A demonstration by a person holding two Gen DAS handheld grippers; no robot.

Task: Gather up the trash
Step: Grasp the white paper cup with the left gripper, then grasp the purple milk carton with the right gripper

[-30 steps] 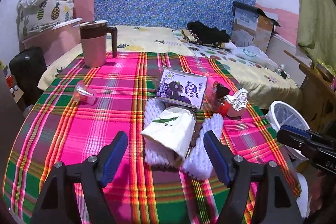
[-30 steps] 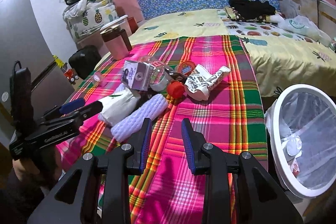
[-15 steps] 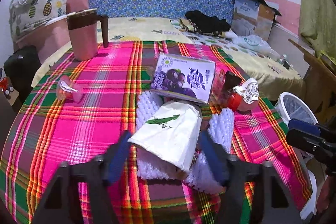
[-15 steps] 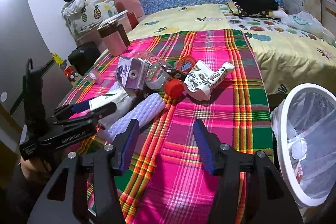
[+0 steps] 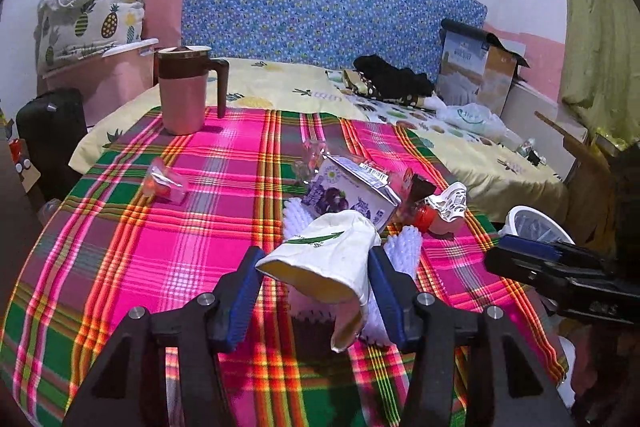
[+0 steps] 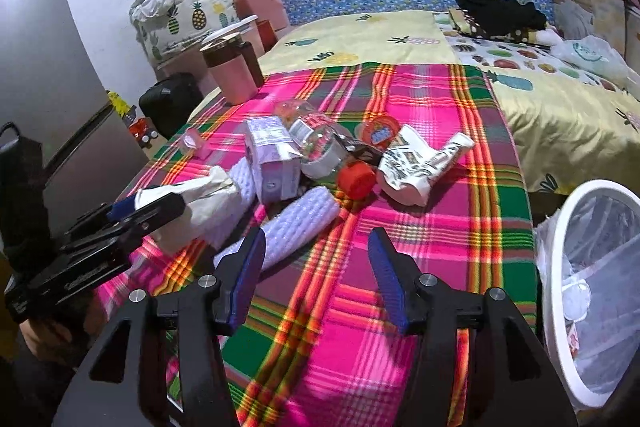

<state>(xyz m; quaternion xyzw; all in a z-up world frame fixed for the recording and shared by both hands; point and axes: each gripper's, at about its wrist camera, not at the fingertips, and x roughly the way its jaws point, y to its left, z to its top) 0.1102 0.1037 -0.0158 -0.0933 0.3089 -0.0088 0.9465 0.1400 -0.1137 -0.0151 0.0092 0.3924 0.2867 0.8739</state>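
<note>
A heap of trash lies on the plaid tablecloth [image 5: 160, 247]: a crumpled white paper cup [image 5: 332, 255], white foam fruit nets [image 6: 296, 227], a purple milk carton [image 5: 352, 191], a clear bottle with red cap [image 6: 356, 179] and a crushed white wrapper [image 6: 420, 163]. My left gripper [image 5: 316, 287] is shut on the paper cup, which is lifted a little; it also shows in the right wrist view [image 6: 156, 203]. My right gripper [image 6: 316, 271] is open and empty over the cloth, near the table's front edge.
A white bin with a clear liner [image 6: 560, 267] stands off the table's right edge. A pink jug with brown lid [image 5: 184, 91] stands at the far left. A small pink cup [image 5: 166, 181] lies left of the heap. A bed lies behind.
My left gripper moved forward onto the paper cup, closed on it and raised it. My right gripper opened wider and stayed near the front edge.
</note>
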